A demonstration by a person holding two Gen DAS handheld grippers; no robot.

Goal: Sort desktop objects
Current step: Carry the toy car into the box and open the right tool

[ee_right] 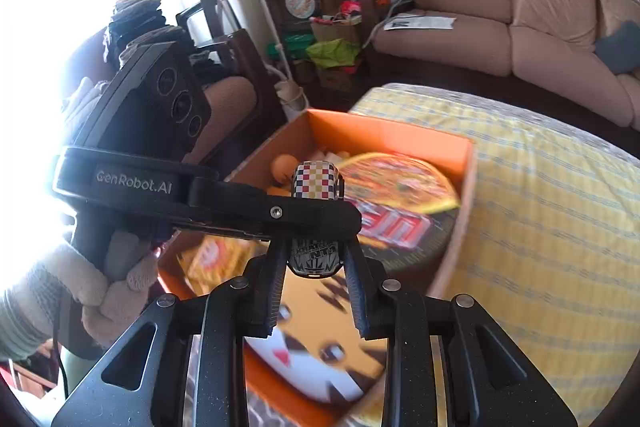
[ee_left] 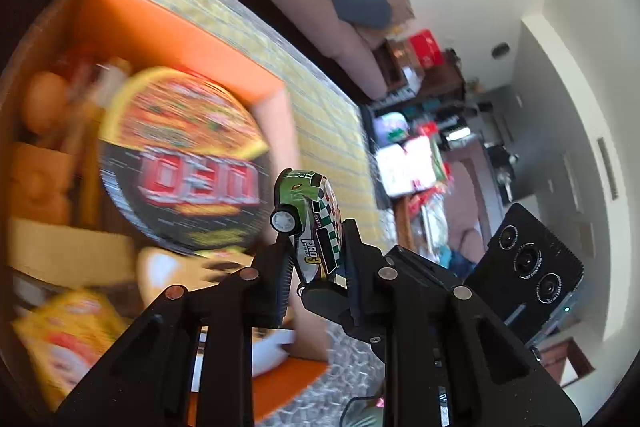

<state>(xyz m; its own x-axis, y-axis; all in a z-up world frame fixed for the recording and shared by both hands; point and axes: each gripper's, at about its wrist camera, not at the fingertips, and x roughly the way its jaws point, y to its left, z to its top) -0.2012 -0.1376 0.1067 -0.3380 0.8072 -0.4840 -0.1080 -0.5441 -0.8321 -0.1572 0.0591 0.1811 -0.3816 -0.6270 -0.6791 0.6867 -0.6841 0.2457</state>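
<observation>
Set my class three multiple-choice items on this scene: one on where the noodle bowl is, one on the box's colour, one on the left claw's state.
1. Where does the noodle bowl lie? A on the sofa; B in the box; C on the tablecloth.
2. What colour is the box? A blue; B white; C orange.
3. The left claw is: A shut on the toy car; B open, empty; C shut on the bowl.
Key: 1 B, the box walls surround it; 2 C, its walls are orange; 3 A, its fingers pinch the car's sides.
</observation>
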